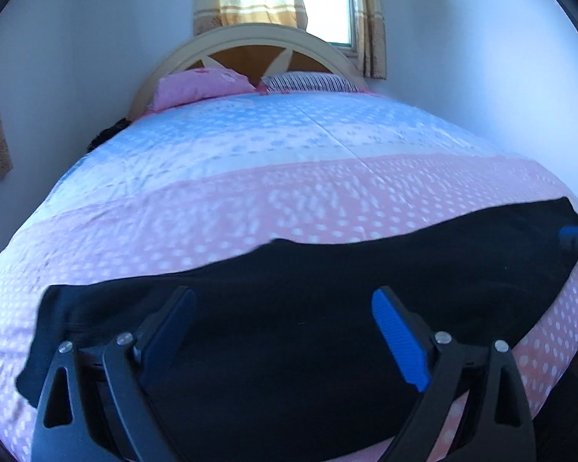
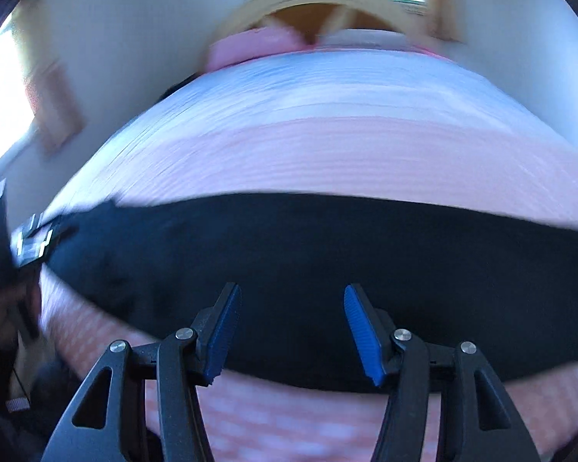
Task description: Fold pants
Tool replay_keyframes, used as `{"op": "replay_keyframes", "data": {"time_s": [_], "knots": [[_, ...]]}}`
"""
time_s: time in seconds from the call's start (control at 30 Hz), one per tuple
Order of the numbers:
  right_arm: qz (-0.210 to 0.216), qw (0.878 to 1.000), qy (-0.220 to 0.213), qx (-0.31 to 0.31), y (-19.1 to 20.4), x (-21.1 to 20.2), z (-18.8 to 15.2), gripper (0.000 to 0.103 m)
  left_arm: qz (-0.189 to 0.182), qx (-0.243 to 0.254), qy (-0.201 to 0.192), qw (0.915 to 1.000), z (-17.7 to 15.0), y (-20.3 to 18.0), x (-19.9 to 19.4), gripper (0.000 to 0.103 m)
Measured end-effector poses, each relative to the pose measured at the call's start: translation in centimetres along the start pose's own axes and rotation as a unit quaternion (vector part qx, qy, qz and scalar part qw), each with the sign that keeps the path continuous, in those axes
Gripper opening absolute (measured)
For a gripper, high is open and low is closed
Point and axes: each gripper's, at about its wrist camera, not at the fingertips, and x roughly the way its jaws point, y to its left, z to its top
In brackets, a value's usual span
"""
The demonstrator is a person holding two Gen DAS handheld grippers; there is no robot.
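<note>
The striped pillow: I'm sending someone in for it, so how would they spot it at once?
Start at the arched headboard under the curtained window. Two pillows lean against it; the striped pillow is on the right, white with thin dark stripes, while its neighbour, the pink pillow, is plain.

We see a bed with a pink-and-blue dotted quilt; black pants lie flat across it, two pillows by the headboard.

One pants — two pillows: pink pillow, striped pillow — one bed.
</note>
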Motion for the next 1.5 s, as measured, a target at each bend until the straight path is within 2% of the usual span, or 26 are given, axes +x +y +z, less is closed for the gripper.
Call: {"op": "replay_keyframes", "data": {"time_s": [0.1,0.2,0.3,0.37,0.53,0.67,0.73,0.83,0.87,0.9,1.0,1.13,1.27,1.5], "knots": [[-0.059,0.995,-0.023,0.073,-6.9,-2.6,-0.1,0.057,-0.008,0.006,0.017,0.9998,0.2,-1.4,0.9,0.095],[-0.106,0.978,-0.053,0.171,-14.2,-5.9,-1.2,0.057,-0.01,0.023,0.022,0.9994,0.3,-2.9,0.9,0.095],[-0.13,0.96,-0.068,0.239,-18.7,-8.0,-2.7,0.057,-0.011,0.029,0.03,0.9991,0.5,-4.0,1.5,0.096],[-0.125,0.953,-0.059,0.269,-20.6,-8.4,-3.7,0.057,-0.008,0.029,0.036,0.9989,0.5,-4.4,2.1,0.096],[-0.097,0.949,-0.037,0.297,-22.0,-7.3,-4.6,0.055,0.005,0.036,0.051,0.998,0.1,-5.0,2.7,0.096],[-0.068,0.947,-0.025,0.312,-22.0,-6.1,-5.3,0.048,-0.002,0.027,0.054,0.9982,-0.2,-4.7,2.7,0.096],[-0.049,0.944,-0.026,0.326,-22.0,-5.7,-5.3,0.048,-0.007,0.022,0.056,0.9982,-0.2,-4.5,2.7,0.096],[-0.046,0.939,-0.035,0.34,-22.4,-5.1,-5.1,0.043,-0.011,0.024,0.058,0.998,-0.3,-4.5,2.7,0.096],[-0.05,0.938,-0.038,0.34,-22.4,-5.0,-5.0,0.036,-0.011,0.025,0.058,0.9979,-0.3,-4.6,2.7,0.096],[-0.056,0.939,-0.04,0.337,-22.5,-5.2,-5.2,0.024,-0.011,0.027,0.058,0.9979,-0.4,-4.7,2.7,0.096],[-0.055,0.942,-0.044,0.328,-22.4,-4.9,-4.8,0.014,-0.012,0.031,0.057,0.9978,-0.4,-4.9,2.7,0.096],[-0.066,0.95,-0.058,0.298,-21.5,-4.9,-3.7,0.013,-0.017,0.031,0.053,0.998,-0.4,-4.8,2.4,0.096],[-0.093,0.964,-0.079,0.238,-19.0,-5.7,-2.5,0.012,-0.022,0.026,0.036,0.9988,-0.4,-4.8,1.5,0.096],[-0.133,0.982,-0.108,0.076,-9.9,-6.0,0.8,0.012,-0.06,-0.013,0.017,0.998,0.1,-5.1,-0.7,0.096]]}}
